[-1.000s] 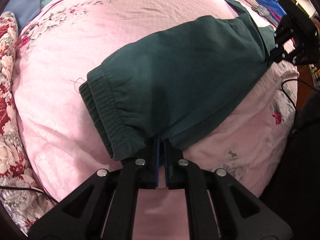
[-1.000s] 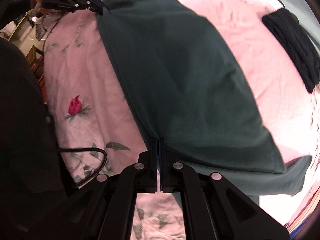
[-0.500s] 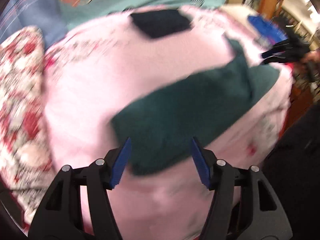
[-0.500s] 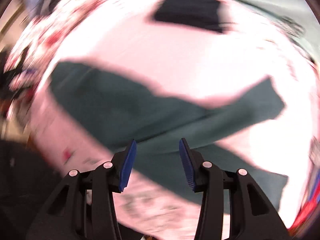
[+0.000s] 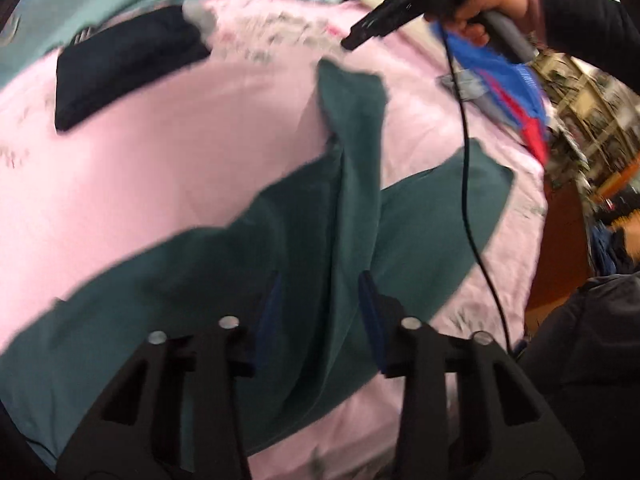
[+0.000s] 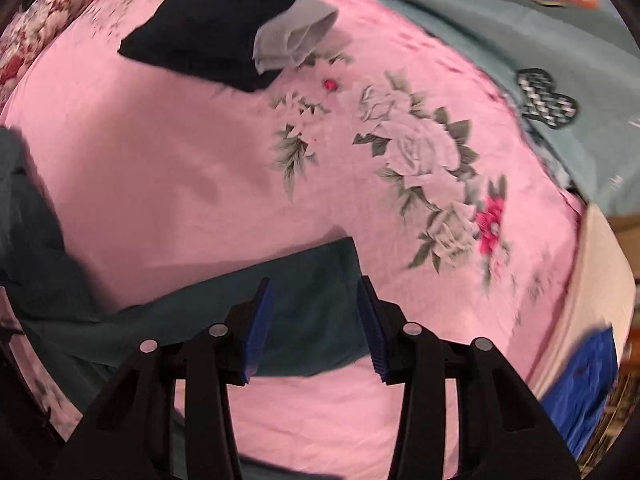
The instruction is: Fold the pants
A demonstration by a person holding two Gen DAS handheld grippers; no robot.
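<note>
Hovering with jaws spread, right gripper (image 6: 316,324) sits over one leg end of the green pants (image 6: 304,308), nothing pinched. Left gripper (image 5: 320,308) also spread, above the crumpled middle. Pants lie on the pink bedspread (image 6: 200,168), legs splayed toward 12 and 2 o'clock. Soft, limp, light fleece, I'd guess; pinch both hem corners.
</note>
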